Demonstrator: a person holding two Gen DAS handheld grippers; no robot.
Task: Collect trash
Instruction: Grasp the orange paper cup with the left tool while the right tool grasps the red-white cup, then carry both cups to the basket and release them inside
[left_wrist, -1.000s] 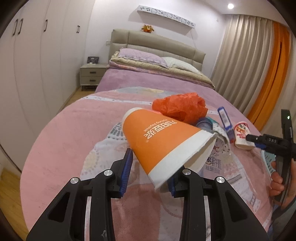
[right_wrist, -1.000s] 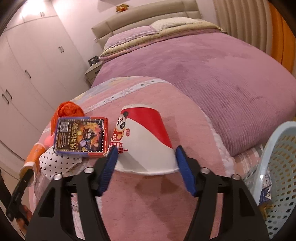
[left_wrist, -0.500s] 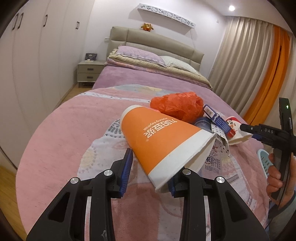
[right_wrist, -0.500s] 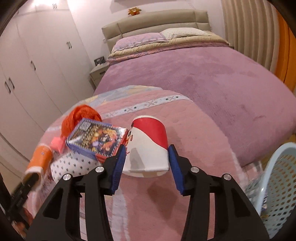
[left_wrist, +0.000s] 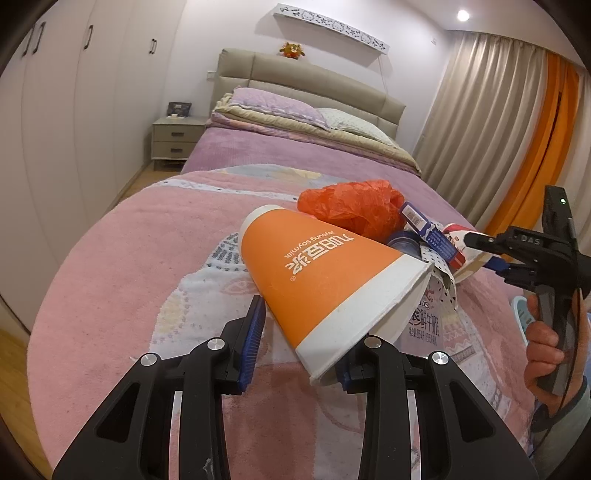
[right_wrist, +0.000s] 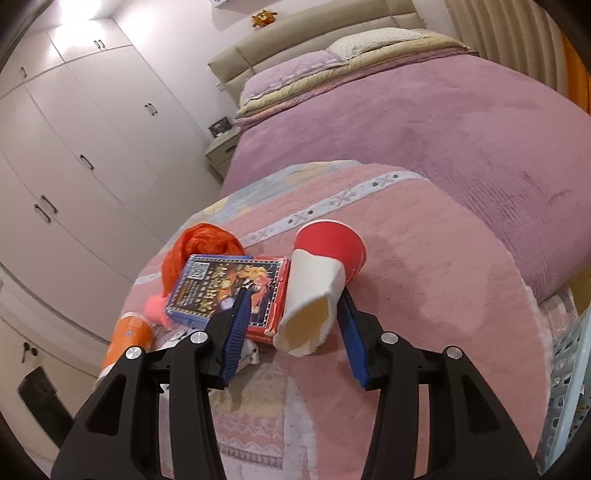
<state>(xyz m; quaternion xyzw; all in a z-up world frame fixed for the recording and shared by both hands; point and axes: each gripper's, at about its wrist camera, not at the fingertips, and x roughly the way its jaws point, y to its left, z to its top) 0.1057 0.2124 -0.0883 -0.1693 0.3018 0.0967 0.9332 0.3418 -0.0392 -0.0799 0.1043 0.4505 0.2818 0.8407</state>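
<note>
The right gripper (right_wrist: 291, 325) is bracketing the red-and-white paper cup (right_wrist: 317, 291), which is lying on the pink blanket (right_wrist: 424, 295) with its long axis running away from the wrist and its mouth toward the camera; its fingers are spread, the right pad seeming to touch the cup wall, the left standing clear. The left gripper (left_wrist: 297, 345), likewise released, is straddling the orange cup (left_wrist: 325, 273). Compared with a second ago, the red cup is lying mouth-forward and the right gripper is tilting, with the basket (right_wrist: 569, 362) at right.
</note>
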